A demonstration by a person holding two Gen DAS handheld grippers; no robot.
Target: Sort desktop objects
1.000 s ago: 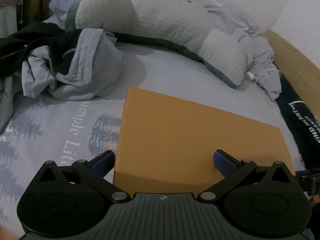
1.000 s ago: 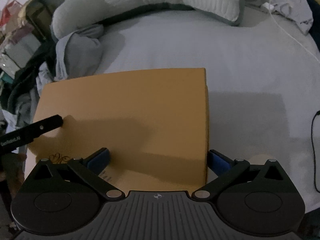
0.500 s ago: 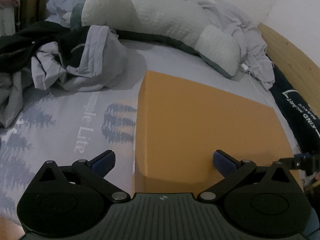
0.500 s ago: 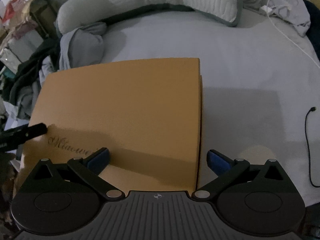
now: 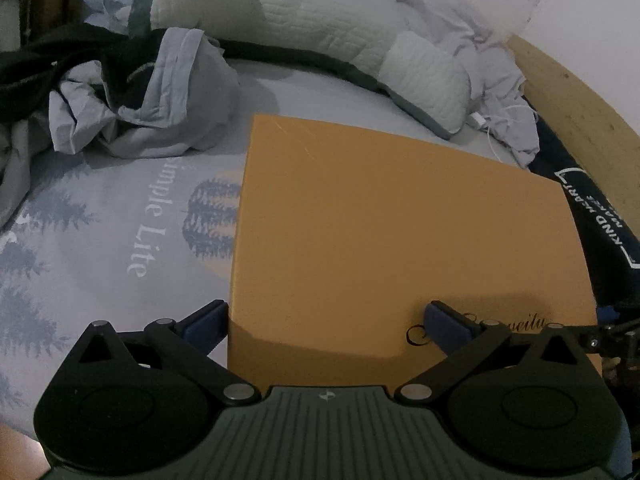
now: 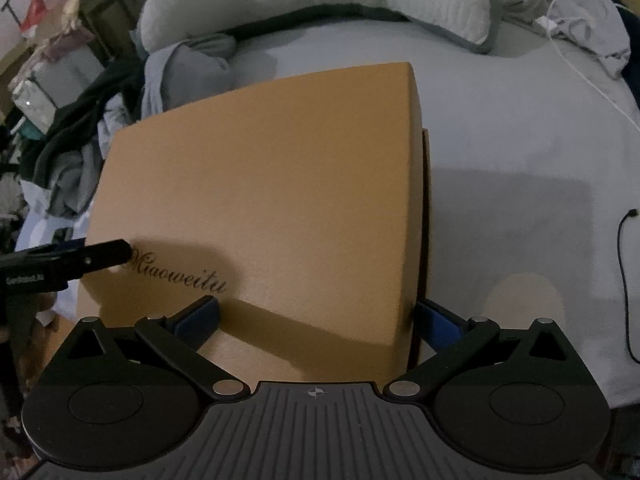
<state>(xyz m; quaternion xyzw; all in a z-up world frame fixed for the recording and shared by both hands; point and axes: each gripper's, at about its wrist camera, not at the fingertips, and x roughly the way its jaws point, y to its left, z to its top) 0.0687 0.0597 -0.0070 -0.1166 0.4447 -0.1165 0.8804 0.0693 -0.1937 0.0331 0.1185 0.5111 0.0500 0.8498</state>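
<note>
While both sets of tongs stand wide open, a flat orange box [image 5: 400, 232] lies on the bed [image 5: 100, 240]. Black cursive script marks its lid, between the left tongs [image 5: 332, 322] and the right tongs [image 6: 316, 318].

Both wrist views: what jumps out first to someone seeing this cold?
The big orange box fills the centre of both views, lying on the bed sheet, with script lettering near its front edge. The left gripper straddles its left front corner and the right gripper its right one, jaws open. Behind it a long quilted pillow runs across the bed beside crumpled clothes.
</note>
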